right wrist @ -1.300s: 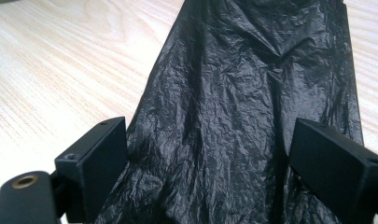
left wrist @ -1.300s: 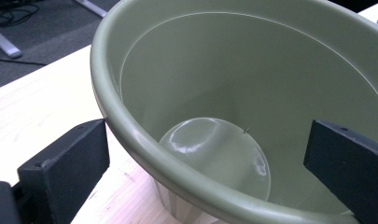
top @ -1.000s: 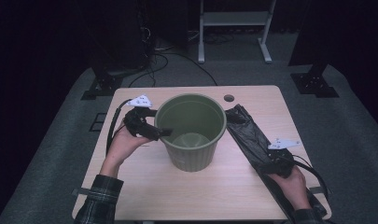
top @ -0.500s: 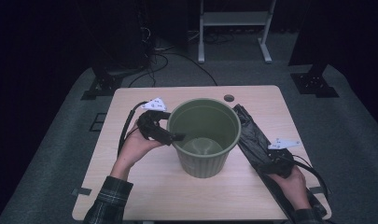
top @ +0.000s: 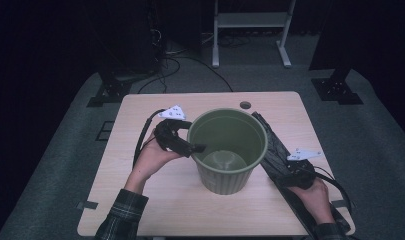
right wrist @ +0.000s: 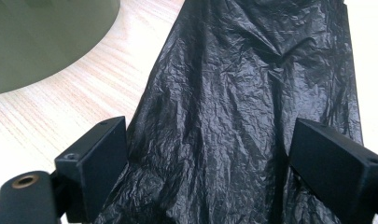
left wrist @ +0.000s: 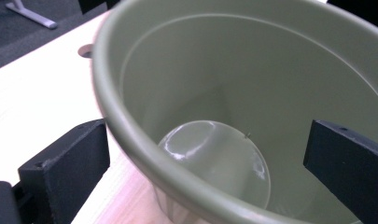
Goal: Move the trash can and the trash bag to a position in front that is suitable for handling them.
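I had the left gripper [top: 194, 148] spread wide astride the rim of the green bin [top: 228, 150], mid-surface, not yet clamped. Right gripper [top: 285, 176] also wide, over the black bag [right wrist: 252, 102] lying flat beside the bin. Risk: w/ one jaw inside, a sideways pull could've tipped the bin; thin bag might've slipped or torn.

Light wooden table [top: 140, 200], rounded corners, small round hole [top: 245, 105] near its far edge. Grey carpeted floor [top: 380, 150] all round. Room dark beyond; back wall not discernible. White metal stand frame [top: 250, 30] on the floor behind the table. Black cables [top: 190, 60] trail across the carpet. Black stand feet [top: 107, 92] at far left, another [top: 337, 90] at far right.
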A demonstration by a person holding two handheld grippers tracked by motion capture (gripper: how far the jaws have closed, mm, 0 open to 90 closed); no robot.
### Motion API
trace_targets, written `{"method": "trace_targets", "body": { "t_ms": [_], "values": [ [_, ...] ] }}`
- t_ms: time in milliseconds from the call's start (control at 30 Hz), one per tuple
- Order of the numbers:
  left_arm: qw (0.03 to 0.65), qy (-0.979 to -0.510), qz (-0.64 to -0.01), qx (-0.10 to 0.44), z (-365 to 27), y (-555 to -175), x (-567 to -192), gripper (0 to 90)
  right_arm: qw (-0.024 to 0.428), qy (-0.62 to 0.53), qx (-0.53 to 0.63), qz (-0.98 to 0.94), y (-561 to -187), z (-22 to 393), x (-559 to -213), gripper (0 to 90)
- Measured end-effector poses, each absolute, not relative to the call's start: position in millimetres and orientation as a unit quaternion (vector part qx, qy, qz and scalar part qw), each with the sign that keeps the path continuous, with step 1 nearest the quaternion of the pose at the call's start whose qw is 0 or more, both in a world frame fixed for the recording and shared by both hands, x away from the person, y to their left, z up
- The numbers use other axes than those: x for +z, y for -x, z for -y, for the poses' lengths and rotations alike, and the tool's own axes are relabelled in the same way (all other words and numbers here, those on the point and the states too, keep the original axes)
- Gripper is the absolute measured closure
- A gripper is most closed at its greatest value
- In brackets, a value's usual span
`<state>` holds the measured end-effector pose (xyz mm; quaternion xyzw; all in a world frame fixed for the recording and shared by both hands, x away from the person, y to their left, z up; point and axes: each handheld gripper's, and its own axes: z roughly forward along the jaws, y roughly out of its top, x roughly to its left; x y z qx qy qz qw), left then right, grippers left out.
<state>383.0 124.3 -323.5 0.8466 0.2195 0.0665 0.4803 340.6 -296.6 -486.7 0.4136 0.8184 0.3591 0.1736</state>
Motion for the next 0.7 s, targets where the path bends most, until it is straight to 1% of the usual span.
{"method": "trace_targets", "body": {
  "t_ms": [233, 400, 500, 700],
  "values": [
    [0.503, -0.828, -0.231, 0.086, -148, -379, -311, 0.0, 0.173, -0.412, 0.36, -0.819, -341, 297, -487, 10.2],
    [0.512, -0.819, -0.241, 0.099, -166, -373, -309, 0.0, 0.174, -0.412, 0.359, -0.819, -341, 297, -487, 10.3],
    [0.52, -0.811, -0.247, 0.104, -178, -366, -313, 0.0, 0.173, -0.412, 0.359, -0.819, -341, 297, -487, 10.4],
    [0.512, -0.811, -0.259, 0.112, -194, -350, -340, 0.0, 0.173, -0.412, 0.359, -0.819, -341, 297, -487, 10.4]
  ]
}}
